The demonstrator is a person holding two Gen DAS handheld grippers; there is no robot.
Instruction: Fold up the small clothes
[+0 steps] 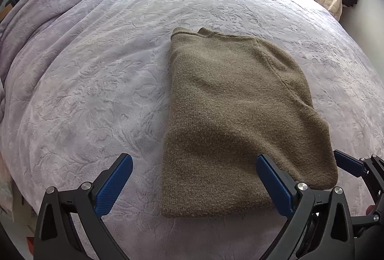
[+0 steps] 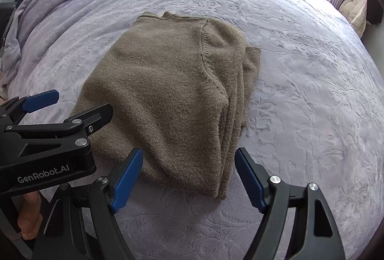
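Both claws spread | left claw (image 1: pixel 194 164) | right claw (image 2: pixel 189 159) | folded sweater (image 1: pixel 230 120) just ahead, unheld

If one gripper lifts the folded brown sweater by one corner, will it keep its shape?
Probably not. The sweater is soft knit, so it would likely droop. Its stacked layers, visible at the right edge, may slide open. It should not slip easily on the plush blanket.

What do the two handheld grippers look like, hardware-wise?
The two match: the left gripper and right gripper have matte black angular linkage arms with round silver pivot bolts, and flat blue finger pads with a fine dotted texture. White "GenRobot.AI" lettering marks the left gripper's black body, seen from the right wrist. No cables show. A bare fingertip shows below it.
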